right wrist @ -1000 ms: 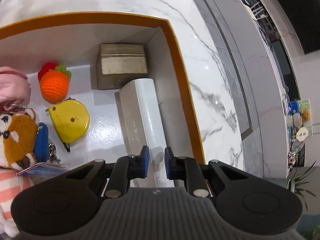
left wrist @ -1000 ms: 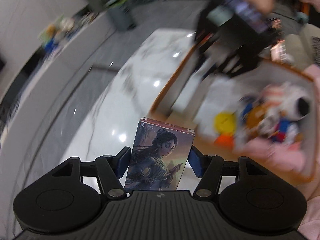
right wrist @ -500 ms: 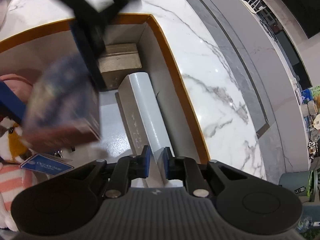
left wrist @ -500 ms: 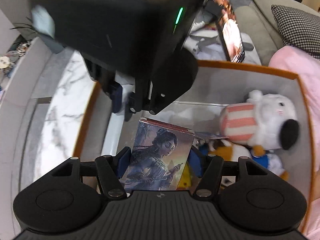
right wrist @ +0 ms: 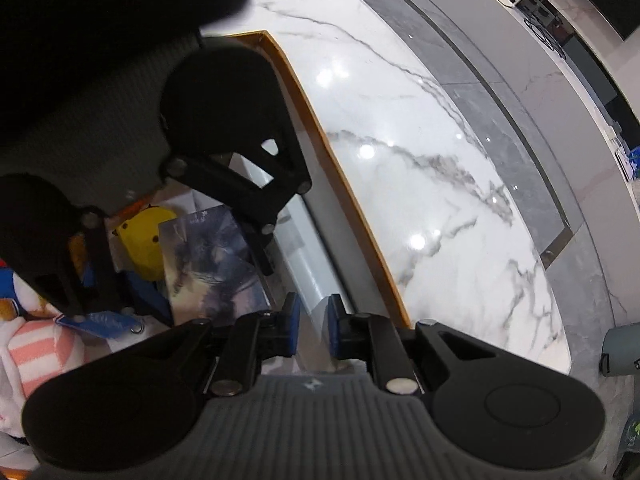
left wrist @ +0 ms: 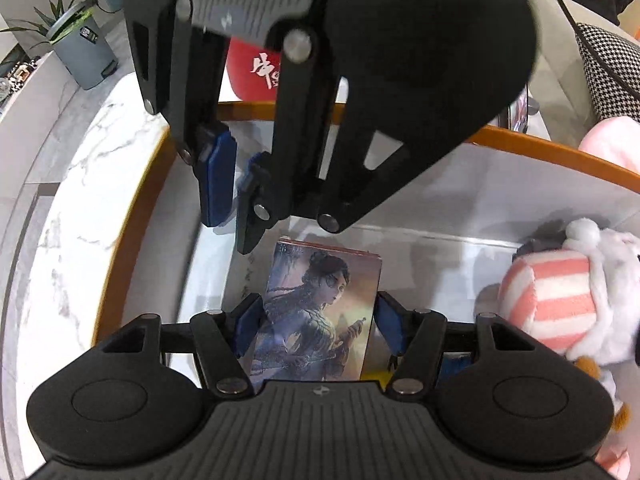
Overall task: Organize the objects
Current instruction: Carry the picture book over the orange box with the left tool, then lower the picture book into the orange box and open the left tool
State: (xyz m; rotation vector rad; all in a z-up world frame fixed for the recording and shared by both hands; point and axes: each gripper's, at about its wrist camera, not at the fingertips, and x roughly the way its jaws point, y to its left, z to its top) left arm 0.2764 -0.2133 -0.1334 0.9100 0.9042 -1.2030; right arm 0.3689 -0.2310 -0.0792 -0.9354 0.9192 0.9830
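A white marble table (right wrist: pixel 420 152) carries a big box with an orange rim (left wrist: pixel 560 148), and both grippers are down inside it. Off to the right of the left gripper's fingers lies a plush toy in pink and white stripes (left wrist: pixel 560 300). A long white box (right wrist: pixel 310 256) lies against the box wall; the right gripper (right wrist: pixel 313 330) has its blue pads nearly closed, one on each side of the box's near end, though I cannot tell whether they press it. The left gripper (left wrist: pixel 316 320) clamps a picture card box (left wrist: pixel 320 304) upright between its fingers, right beside the long white box. A yellow toy (right wrist: pixel 146 240) lies past the card box.
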